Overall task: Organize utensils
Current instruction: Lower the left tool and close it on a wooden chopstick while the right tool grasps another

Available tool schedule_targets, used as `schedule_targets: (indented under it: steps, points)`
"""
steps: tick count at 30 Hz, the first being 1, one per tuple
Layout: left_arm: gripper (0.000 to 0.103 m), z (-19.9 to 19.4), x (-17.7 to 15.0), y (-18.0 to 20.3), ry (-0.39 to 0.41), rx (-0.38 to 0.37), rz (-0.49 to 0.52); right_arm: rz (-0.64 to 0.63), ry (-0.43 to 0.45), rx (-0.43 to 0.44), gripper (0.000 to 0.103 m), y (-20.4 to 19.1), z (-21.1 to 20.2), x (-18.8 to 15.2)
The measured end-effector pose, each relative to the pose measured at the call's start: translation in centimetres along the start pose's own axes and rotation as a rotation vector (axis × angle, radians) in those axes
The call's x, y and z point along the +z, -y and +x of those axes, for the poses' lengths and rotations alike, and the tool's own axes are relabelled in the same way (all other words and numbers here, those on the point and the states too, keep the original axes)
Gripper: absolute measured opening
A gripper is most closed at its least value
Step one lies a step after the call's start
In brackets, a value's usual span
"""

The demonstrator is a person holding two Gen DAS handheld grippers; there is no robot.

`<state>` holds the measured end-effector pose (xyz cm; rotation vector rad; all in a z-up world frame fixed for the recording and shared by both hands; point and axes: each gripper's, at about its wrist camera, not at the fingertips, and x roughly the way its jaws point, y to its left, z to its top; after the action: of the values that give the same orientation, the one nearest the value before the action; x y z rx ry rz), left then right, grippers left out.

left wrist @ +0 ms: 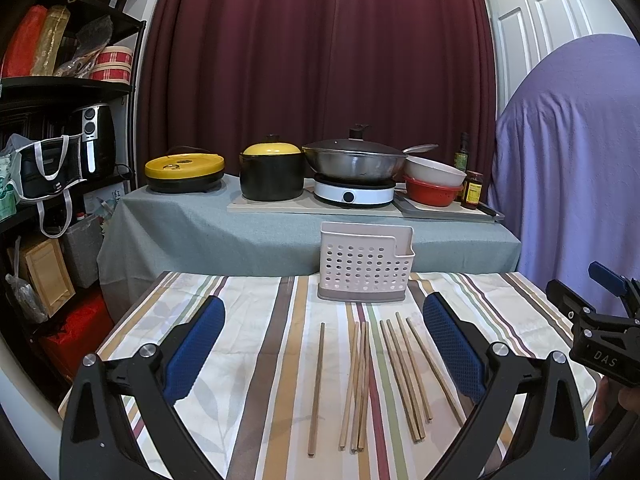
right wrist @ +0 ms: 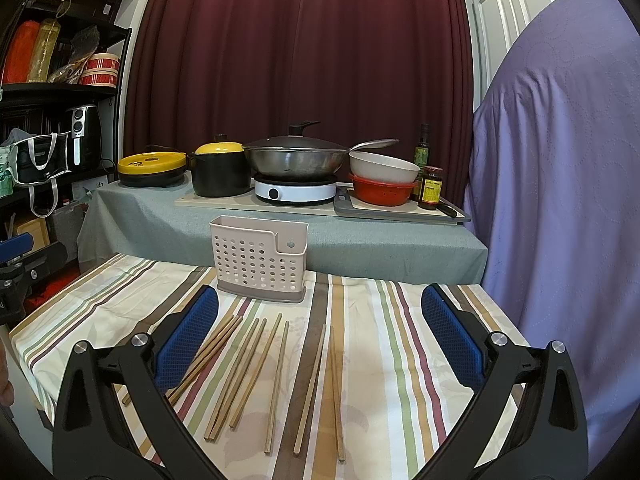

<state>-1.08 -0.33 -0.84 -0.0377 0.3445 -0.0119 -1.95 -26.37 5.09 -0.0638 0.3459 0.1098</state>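
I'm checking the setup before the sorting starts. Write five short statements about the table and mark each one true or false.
1. The wooden chopsticks lie flat on the striped tablecloth. True.
2. The beige perforated plastic holder already holds several chopsticks. False: none show in it; all that are visible lie on the cloth.
3. The left claw is open, with nothing between its blue pads. True.
4. The right claw is shut on a chopstick. False: it is open and holds nothing.
5. The holder stands on the far side of the chopsticks from the cameras. True.
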Motion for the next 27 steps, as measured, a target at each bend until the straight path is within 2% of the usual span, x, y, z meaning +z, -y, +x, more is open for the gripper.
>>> schedule_targets:
  steps: [7,16,27]
  points:
    - [0.097,0.1,-0.7,0.3,-0.010,-0.003,0.001,0.001,-0.006,0.000,0.099,-0.3,0.1,-0.5]
    - [0.097,2.2,-1.9,0.5,-0.070,-0.009,0.008,0.021,-0.059,0.002,0.099,0.4,2.0,-2.6]
    - [0.095,7.8,-7.0,-0.7,-0.257,-0.026,-0.005,0.046,-0.171,0.003,0.099,2.2,6.4,-8.0]
